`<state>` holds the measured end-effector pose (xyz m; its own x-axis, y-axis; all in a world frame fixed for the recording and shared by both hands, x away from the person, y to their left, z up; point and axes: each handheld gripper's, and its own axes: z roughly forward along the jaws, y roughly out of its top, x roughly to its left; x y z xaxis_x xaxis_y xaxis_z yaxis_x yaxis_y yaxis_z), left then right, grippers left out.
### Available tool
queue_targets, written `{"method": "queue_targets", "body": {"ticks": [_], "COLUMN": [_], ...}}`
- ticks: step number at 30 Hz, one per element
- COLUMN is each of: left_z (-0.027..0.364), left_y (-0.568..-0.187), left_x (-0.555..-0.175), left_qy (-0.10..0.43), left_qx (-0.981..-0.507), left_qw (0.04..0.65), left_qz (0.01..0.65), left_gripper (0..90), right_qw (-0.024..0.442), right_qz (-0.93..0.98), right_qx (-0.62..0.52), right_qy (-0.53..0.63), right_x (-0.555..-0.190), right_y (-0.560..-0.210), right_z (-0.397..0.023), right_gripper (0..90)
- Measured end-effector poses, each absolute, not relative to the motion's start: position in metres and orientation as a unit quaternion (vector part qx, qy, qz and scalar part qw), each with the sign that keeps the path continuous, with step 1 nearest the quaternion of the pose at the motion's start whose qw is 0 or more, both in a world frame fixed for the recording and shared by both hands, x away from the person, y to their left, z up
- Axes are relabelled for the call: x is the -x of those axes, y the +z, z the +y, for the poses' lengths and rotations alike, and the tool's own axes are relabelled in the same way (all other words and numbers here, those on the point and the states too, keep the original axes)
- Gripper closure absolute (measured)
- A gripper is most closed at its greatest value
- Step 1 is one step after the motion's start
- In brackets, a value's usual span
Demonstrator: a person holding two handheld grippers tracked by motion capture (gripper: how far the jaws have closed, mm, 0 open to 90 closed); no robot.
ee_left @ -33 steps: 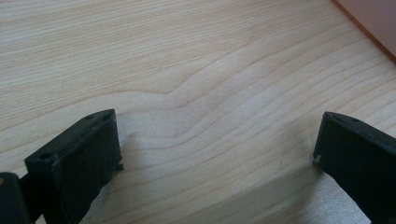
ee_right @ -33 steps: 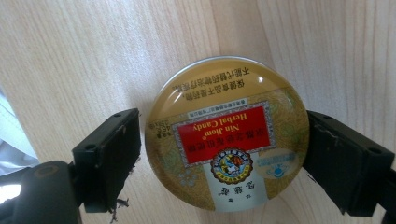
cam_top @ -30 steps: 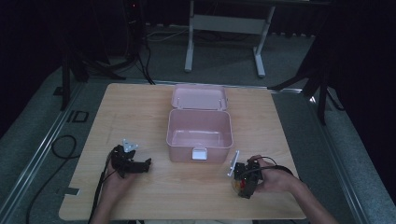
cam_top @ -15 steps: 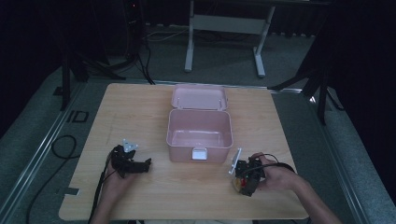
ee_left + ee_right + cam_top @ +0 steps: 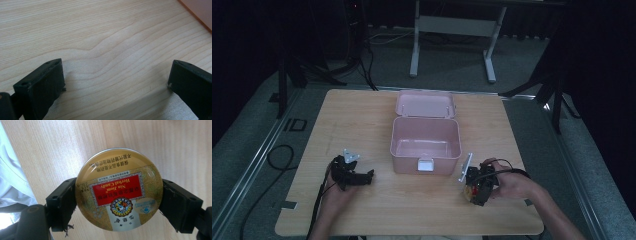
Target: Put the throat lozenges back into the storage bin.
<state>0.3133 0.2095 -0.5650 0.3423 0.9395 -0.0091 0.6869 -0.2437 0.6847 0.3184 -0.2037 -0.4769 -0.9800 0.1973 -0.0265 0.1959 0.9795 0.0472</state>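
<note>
A round gold tin of herbal candy point(image 5: 118, 190) with a red label is clamped by its rim between the two black jaws of my right gripper point(image 5: 117, 202). From above, that gripper point(image 5: 476, 189) hangs a little over the wooden table near the front right, just right of the pink box, with the candy tin point(image 5: 470, 192) a small gold-and-red spot in it. The pink box point(image 5: 426, 144) stands in the middle with its lid point(image 5: 426, 104) folded back; inside it looks empty. My left gripper point(image 5: 349, 176) rests at the front left, jaws wide apart over bare wood point(image 5: 112, 50).
The wooden table point(image 5: 362, 120) has bare room on both sides of the box. A corner of the pink box point(image 5: 200, 10) shows at the top right of the left gripper view. Cables trail off the table's front left edge. A white sleeve point(image 5: 12, 182) shows beside the right gripper.
The right gripper has risen slightly with the tin held in it. The left gripper and the box have stayed where they were.
</note>
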Motion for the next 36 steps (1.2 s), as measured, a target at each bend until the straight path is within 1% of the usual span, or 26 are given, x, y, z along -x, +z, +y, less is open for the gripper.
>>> {"method": "queue_targets", "body": {"ticks": [28, 36], "left_z": [0.210, 0.210], "left_y": [-0.565, -0.565], "left_x": [-0.313, -0.313], "left_qy": [0.208, 0.208], "left_qx": [-0.761, -0.761], "left_qw": [0.304, 0.304], "left_qz": [0.534, 0.535], "left_gripper": [0.8, 0.8], "right_qw": [0.033, 0.040], "right_qz": [0.994, 0.993], "right_qx": [-0.093, -0.097], "right_qy": [0.044, 0.049], "right_x": [-0.325, -0.327], "right_y": [-0.436, -0.417], "right_z": [-0.202, -0.206], "right_gripper": [19.9, 19.9]}}
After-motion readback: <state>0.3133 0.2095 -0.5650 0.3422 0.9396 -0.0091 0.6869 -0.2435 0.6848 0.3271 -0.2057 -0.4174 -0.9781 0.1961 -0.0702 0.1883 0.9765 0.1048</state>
